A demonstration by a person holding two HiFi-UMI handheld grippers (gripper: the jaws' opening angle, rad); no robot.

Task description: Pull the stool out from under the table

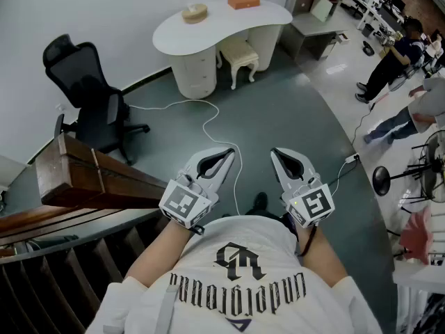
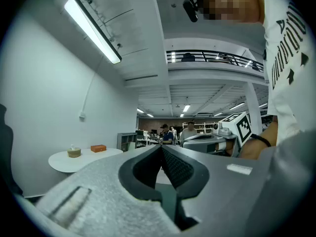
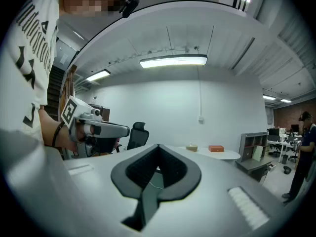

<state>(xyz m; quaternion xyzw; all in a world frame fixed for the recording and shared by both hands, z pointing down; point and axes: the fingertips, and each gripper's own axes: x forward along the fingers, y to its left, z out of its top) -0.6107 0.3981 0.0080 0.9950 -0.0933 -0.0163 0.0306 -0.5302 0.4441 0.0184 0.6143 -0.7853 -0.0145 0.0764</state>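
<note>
Stool (image 1: 240, 56) stands at the far end, partly under the table (image 1: 174, 33). Left gripper (image 1: 229, 152) and right gripper (image 1: 275, 153) are held near, well apart from it, jaws pressed together, both empty.

A white counter (image 1: 222, 21) stands by the wall on the grey floor (image 1: 292, 117). On the counter lie a round tan holder (image 1: 195, 12) and, well apart from it, an orange box (image 1: 243, 1). On the floor stand a stool (image 1: 240, 56), partly under the counter's edge, and a black chair (image 1: 94, 96). A white cable (image 1: 212, 127) trails across the floor.
</note>
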